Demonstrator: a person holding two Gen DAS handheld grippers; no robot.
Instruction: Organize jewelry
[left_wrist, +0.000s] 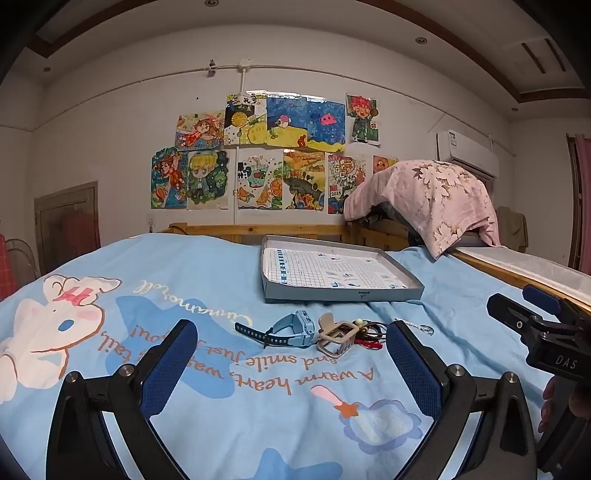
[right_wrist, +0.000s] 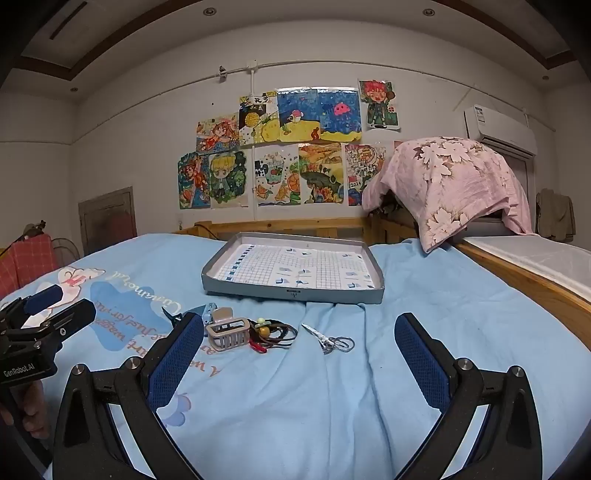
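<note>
both grippers, left gripper (left_wrist: 291, 354) and right gripper (right_wrist: 299, 354), hover with jaws released, nothing picked. small jewelry pile (right_wrist: 255, 334) lies on the blue bed, grey shallow tray (right_wrist: 291, 291) at 12 o'clock; next, grasp one piece.

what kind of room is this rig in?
Most likely a child's bedroom at home: a cartoon bedspread covers the bed used as the work surface, children's drawings are taped to the wall, and a wall air conditioner hangs at right.
</note>
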